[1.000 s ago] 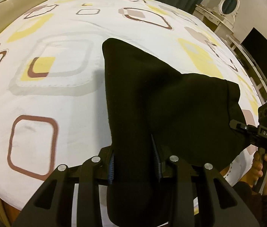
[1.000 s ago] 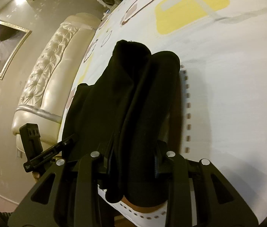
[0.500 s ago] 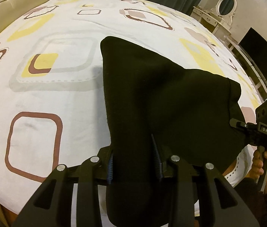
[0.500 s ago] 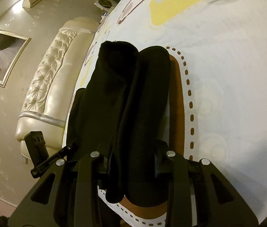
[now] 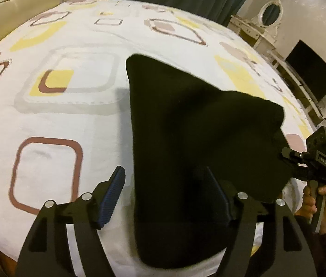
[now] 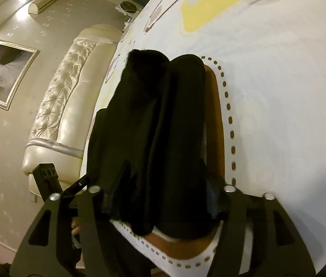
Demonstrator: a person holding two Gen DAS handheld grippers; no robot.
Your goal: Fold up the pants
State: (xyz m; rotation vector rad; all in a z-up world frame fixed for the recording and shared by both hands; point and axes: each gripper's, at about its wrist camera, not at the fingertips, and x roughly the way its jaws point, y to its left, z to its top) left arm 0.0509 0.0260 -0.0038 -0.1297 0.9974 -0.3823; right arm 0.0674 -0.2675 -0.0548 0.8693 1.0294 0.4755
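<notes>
Left tongs (image 5: 165, 184) stood spread apart around the folded black pants (image 5: 186, 127) on my patterned bedsheet (image 5: 70, 120); right tongs (image 6: 160, 184) also gaped, cloth lying loose between them.

We read one marking only, small pale letters "DAS", on the right hand-held gripper (image 5: 285, 155), body plate, slightly blurred.

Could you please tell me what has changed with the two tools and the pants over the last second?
Both tools opened: the left tool and the right tool spread their fingers and let go of the black pants. The pants stayed folded on the patterned bedsheet.
</notes>
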